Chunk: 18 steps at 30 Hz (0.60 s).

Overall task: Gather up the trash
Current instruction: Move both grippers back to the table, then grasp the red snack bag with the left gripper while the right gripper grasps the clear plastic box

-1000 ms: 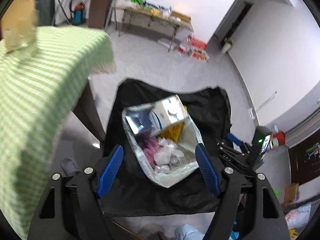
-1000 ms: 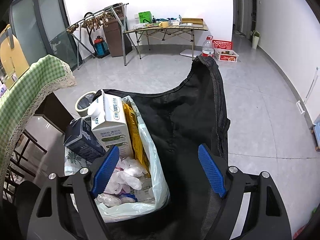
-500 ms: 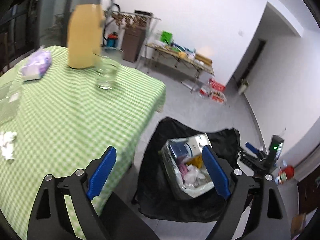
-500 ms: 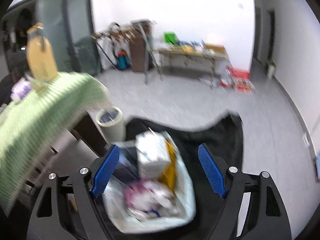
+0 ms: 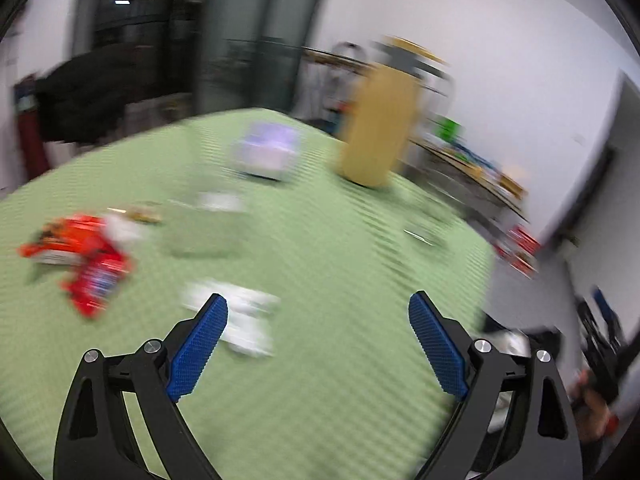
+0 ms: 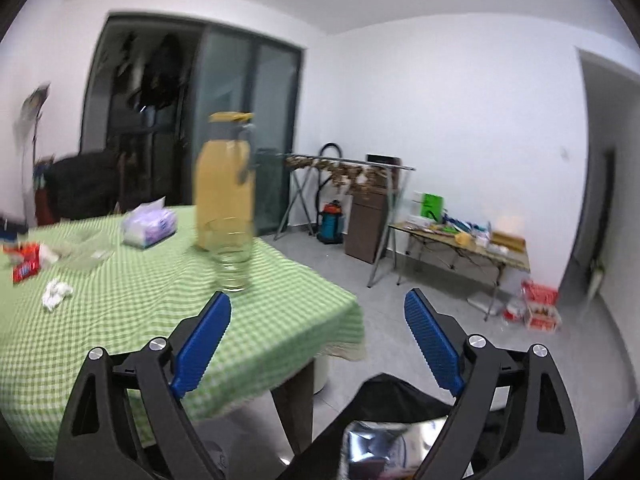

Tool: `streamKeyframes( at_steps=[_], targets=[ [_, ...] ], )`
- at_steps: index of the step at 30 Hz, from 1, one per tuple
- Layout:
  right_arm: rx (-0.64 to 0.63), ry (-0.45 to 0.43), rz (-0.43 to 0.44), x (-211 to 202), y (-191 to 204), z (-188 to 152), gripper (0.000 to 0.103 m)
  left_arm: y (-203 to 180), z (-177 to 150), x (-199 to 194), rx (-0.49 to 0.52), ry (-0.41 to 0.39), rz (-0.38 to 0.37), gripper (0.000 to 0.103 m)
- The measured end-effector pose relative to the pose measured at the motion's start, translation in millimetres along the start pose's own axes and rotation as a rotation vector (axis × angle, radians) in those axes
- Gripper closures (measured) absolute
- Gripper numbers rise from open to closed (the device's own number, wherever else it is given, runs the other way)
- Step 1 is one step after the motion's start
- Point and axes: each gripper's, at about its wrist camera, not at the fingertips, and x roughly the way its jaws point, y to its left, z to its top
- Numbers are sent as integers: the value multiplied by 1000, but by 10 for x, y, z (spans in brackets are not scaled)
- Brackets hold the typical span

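Green-checked table (image 6: pixel 120 320): 1 red wrapper (image 5: pixel 88 264) | 1 crumpled tissue (image 5: pixel 244 320) | both hand-held grippers opening, nothing between

Left claw (image 5: pixel 318 340) opening, empty, over green tablecloth (image 5: pixel 320 264); red wrappers (image 5: pixel 86 258), white tissue (image 5: pixel 244 320), yellow jug (image 5: pixel 378 136) blurred.

A matt green checked cloth (image 6: pixel 120 320) is covering the table; a clear glass (image 6: pixel 232 256) is gleaming on it, beside crumpled white paper (image 6: pixel 56 294).

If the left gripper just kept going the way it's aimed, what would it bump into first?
Probably the green tablecloth: the left gripper, jaws opening and empty, aims at bare cloth beside a white crumpled tissue. The blur makes depth uncertain.
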Motion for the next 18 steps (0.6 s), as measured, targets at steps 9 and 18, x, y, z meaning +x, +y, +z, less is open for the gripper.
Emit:
streamKeyframes(
  at_steps=[9, 18],
  targets=[
    [-134, 32, 131, 309, 800, 162, 18, 2365, 486, -187, -528, -122, 328, 15],
    [-202, 68, 182, 465, 1356, 335, 18, 3470, 245, 315, -773, -31, 296, 32]
  ],
)
